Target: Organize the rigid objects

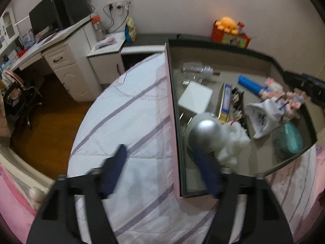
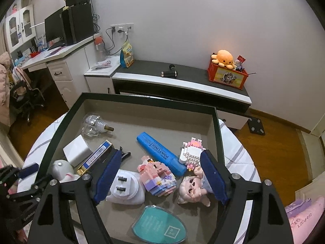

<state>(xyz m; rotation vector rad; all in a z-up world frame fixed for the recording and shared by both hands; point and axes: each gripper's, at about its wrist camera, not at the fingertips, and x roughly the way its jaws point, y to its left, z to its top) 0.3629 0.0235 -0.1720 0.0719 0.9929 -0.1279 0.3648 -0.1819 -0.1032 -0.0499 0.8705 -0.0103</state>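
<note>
The tray [image 2: 217,122] lies on the bed [image 1: 130,109], crowded with small things. At its centre sits a pink block figure [image 2: 157,178], with a blue marker [image 2: 160,149] at its 12 o'clock, a white plug [image 2: 125,188] at 9, a doll [image 2: 193,189] at 3 and a teal case [image 2: 159,225] at 6. The right tongs [image 2: 162,179] hang released over these, nothing between the pads. The left tongs [image 1: 162,168] are likewise spread, straddling the tray's pink edge, a silver-headed white figure [image 1: 205,135] just ahead of one finger.
</note>
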